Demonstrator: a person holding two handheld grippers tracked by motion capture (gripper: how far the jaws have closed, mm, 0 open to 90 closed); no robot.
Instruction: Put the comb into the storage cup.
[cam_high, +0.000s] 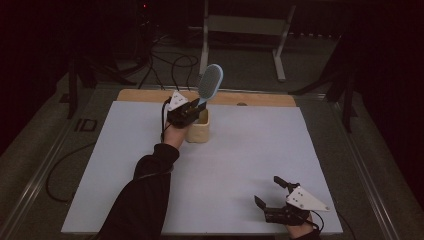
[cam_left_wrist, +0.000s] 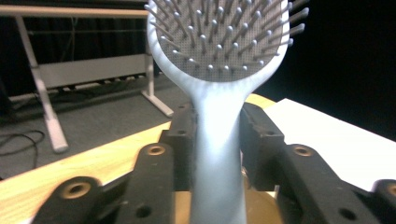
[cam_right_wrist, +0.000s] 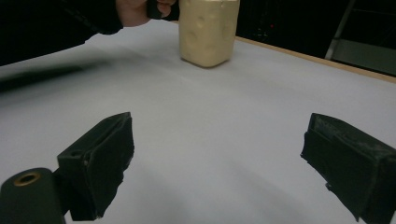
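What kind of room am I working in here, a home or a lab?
Most likely a lab or recording workspace, not a home: a table under a plain white sheet, dark surroundings, loose cables on the floor, and a bare metal stand behind. The hairbrush and cream holder look like props.

Two hand-held tools are seen, both built of matt black parts. The left tool (cam_high: 194, 107) is topped by a pale grey three-cornered plate marked with small dark dots, and a thin black cable is trailed from its rear. The same kind of plate and cable are carried by the right tool (cam_high: 272, 192). In the gripper views, each jaw is made of chunky black links joined by brass-coloured ringed holes and ended by a blocky black pad (cam_right_wrist: 109, 154) with a worn, scuffed face. A black long sleeve (cam_high: 142, 200) is worn on the left arm, gathered at the cuff.
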